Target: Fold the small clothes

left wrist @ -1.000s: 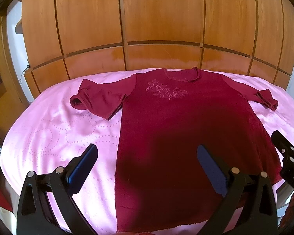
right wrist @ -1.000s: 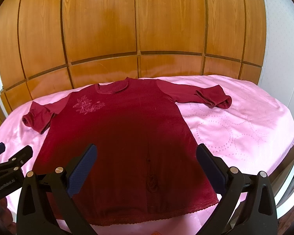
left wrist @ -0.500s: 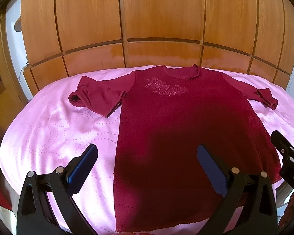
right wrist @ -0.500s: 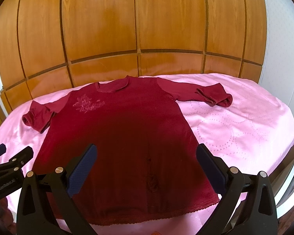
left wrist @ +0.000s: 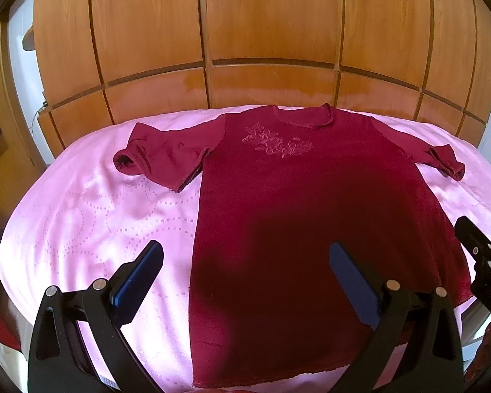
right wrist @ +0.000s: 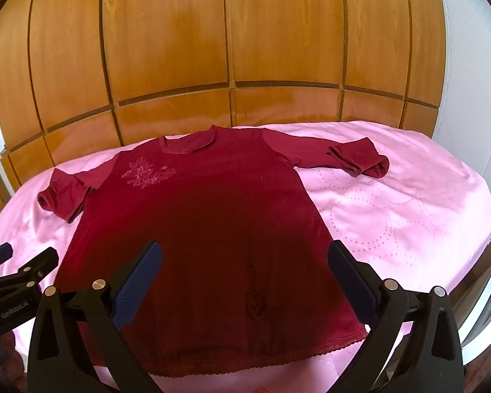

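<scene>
So, left wrist view: one maroon top lies flat and face up on the pink bed, both sleeves out, nothing folded yet. The left tool hangs over the hem with its fingers spread wide, pinching nothing. Right wrist view: same single top, two sleeves, one embroidered flower patch. The right tool is spread and empty too. I'd say the whole fold is still left.
</scene>
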`<action>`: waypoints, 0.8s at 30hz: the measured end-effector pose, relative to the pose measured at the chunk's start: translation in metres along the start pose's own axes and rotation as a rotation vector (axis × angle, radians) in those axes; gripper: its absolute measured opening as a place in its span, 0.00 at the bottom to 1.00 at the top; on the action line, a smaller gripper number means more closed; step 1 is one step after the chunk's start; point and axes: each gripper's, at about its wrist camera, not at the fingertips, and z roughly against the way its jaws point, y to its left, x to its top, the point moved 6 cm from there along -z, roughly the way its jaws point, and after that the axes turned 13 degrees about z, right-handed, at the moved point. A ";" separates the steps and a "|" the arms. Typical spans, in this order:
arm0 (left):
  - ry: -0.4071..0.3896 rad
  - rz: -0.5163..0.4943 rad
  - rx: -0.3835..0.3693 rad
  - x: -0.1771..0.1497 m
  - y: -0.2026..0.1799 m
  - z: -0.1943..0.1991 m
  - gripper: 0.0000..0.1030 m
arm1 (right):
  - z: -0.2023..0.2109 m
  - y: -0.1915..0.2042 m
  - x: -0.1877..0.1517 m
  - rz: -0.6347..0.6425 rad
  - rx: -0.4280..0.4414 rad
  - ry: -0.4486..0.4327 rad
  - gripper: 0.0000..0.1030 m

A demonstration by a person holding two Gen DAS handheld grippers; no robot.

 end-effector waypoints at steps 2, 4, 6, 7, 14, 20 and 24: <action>0.000 0.001 0.000 0.000 0.000 0.000 0.98 | 0.000 0.000 0.000 0.001 0.004 -0.001 0.97; 0.000 0.000 0.000 0.000 0.000 0.000 0.98 | 0.000 0.001 0.000 0.003 0.006 0.002 0.97; 0.000 0.001 -0.001 0.000 0.000 0.000 0.98 | 0.000 0.000 -0.001 0.001 0.008 0.001 0.97; 0.001 0.000 0.000 -0.001 0.000 0.000 0.98 | 0.000 0.001 -0.001 0.002 0.008 0.003 0.97; 0.017 0.003 -0.003 -0.002 0.001 -0.004 0.98 | -0.001 0.001 0.000 0.001 0.011 0.004 0.97; 0.097 0.001 -0.035 -0.006 0.007 -0.018 0.98 | 0.001 -0.006 0.005 0.009 0.020 -0.037 0.97; 0.211 0.110 -0.092 -0.008 0.035 -0.044 0.98 | 0.006 -0.041 0.015 -0.064 0.047 -0.143 0.97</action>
